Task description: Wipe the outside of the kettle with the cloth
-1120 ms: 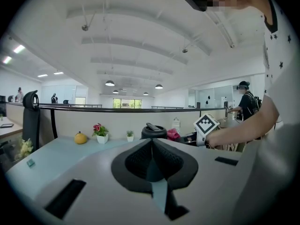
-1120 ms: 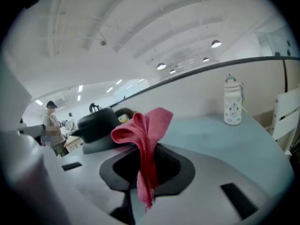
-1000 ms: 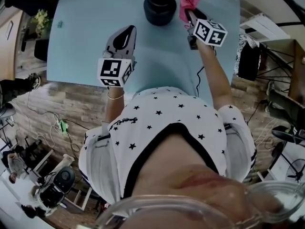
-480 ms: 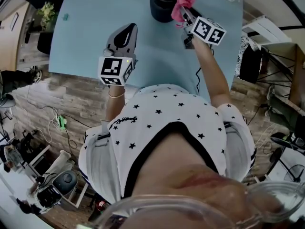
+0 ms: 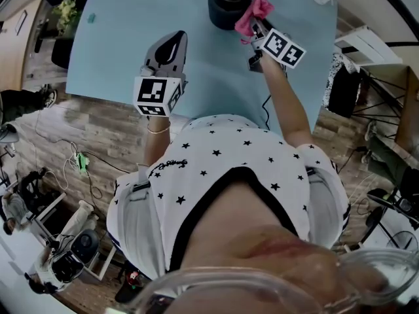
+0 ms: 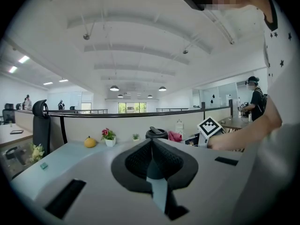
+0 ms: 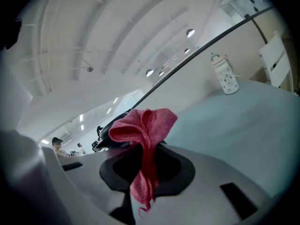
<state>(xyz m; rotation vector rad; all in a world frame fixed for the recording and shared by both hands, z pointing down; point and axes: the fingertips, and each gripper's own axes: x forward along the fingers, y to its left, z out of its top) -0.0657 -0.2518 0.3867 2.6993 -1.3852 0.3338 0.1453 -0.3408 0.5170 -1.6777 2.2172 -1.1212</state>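
Cloth point(image 5: 255, 10) shifted nearer kettle point(image 5: 226, 1), right gripper point(image 5: 256, 29) clamping.

Top centre: black kettle point(image 5: 228, 2) on blue table point(image 5: 118, 38). R gripper point(image 5: 256, 28), upper right, holds pink cloth point(image 5: 252, 15) against kettle's right side. L gripper point(image 5: 171, 41) mid-left, apart from kettle.

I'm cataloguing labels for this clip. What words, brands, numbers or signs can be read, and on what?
No text can be read.
Small dark script on the white star-print shirt: too small to read.
Black-and-white marker cubes: square patterns only, no words.
Black kettle and pink cloth: no label visible.
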